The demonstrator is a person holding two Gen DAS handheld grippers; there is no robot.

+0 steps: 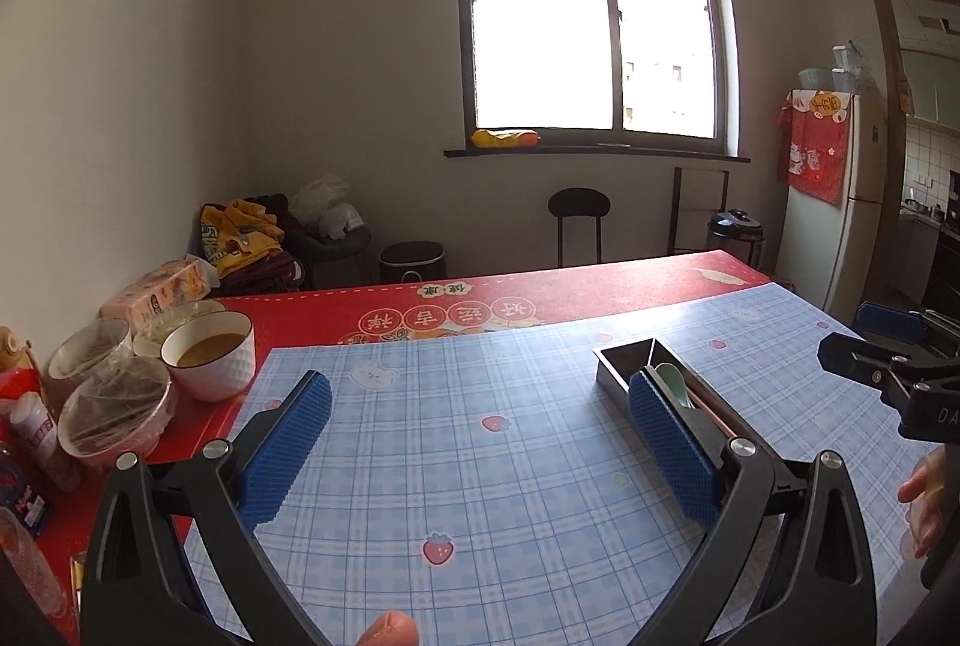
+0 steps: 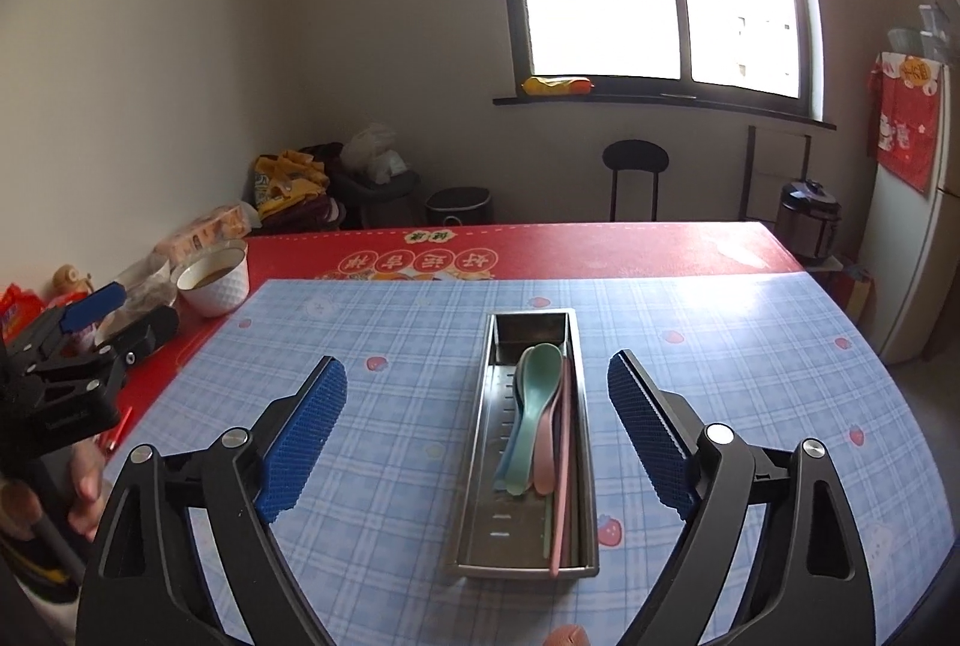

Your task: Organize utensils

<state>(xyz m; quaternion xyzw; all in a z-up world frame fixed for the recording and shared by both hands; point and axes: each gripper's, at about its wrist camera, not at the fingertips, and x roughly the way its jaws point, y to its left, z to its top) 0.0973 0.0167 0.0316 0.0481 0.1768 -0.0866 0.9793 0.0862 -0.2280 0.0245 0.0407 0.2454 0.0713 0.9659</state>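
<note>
Several spoons (image 2: pixel 531 406) lie in the steel tray (image 2: pixel 480 466), lower centre of the right view, with chopsticks, I think. Both grippers (left (image 1: pixel 480 442), right (image 2: pixel 477 436)) gape wide, empty. A careless sweep could knock the tray askew.

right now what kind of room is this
Most likely a home dining room beside a kitchen: a table with a red cloth and a plaid mat, a steel tray holding spoons, bowls of food, a fridge, and a rice cooker on the floor.
</note>
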